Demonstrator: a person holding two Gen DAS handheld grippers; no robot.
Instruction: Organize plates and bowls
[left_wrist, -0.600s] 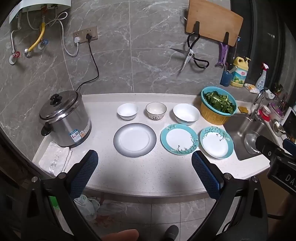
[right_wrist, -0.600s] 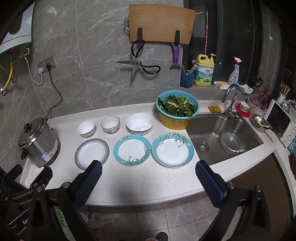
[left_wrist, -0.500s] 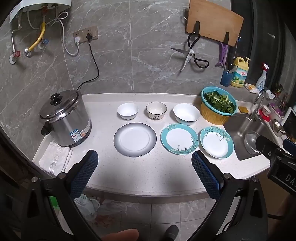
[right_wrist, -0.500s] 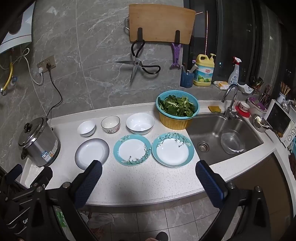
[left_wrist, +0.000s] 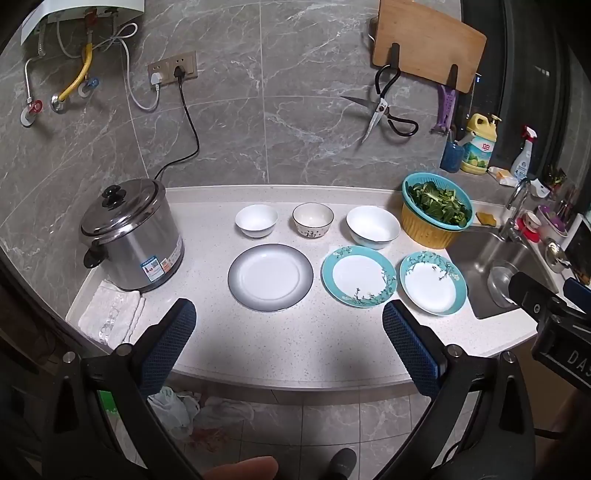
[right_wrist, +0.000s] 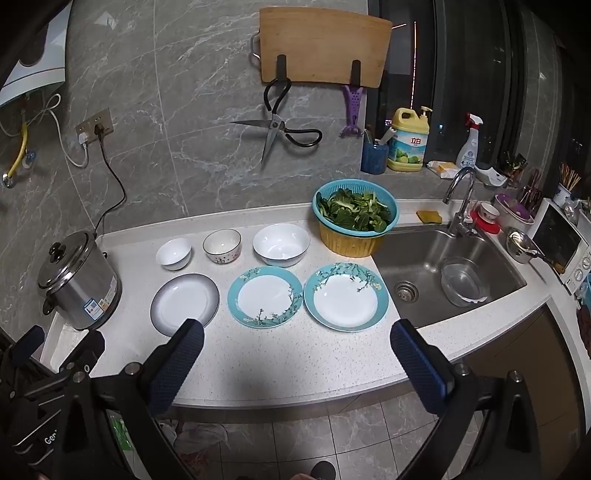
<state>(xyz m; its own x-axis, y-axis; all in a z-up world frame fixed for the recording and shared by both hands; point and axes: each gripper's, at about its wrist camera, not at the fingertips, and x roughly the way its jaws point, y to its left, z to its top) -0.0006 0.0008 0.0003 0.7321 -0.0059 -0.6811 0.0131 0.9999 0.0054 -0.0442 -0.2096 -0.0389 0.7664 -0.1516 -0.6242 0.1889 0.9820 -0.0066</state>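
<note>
Hovering short of the counter's front edge, the left gripper (left_wrist: 286, 325) and the right gripper (right_wrist: 295, 341) both stand with their jaws spread wide and nothing between them. On the white counter (left_wrist: 295, 350) the task's dishes lie in two rows: at the back a small white bowl (left_wrist: 256, 220), a patterned bowl (left_wrist: 313, 219) and a larger white bowl (left_wrist: 373, 226); in front of them a grey-rimmed plate (left_wrist: 270, 276) and two teal floral plates (left_wrist: 359, 276) (left_wrist: 433, 282), all apart from one another. Nothing looks stacked yet, so the work seems to be at its very start. A sound first move would be to come in low at one plate's rim, pinch it across the lip rather than the flat centre, and lift it level before setting it on its matching teal neighbour; the bowls probably nest best smallest into largest. Care is needed near the rice cooker (left_wrist: 129, 236) and the basket of greens (left_wrist: 437, 214). Compared with the frames half a second back, nothing has shifted: both grippers and every dish sit as before.
</note>
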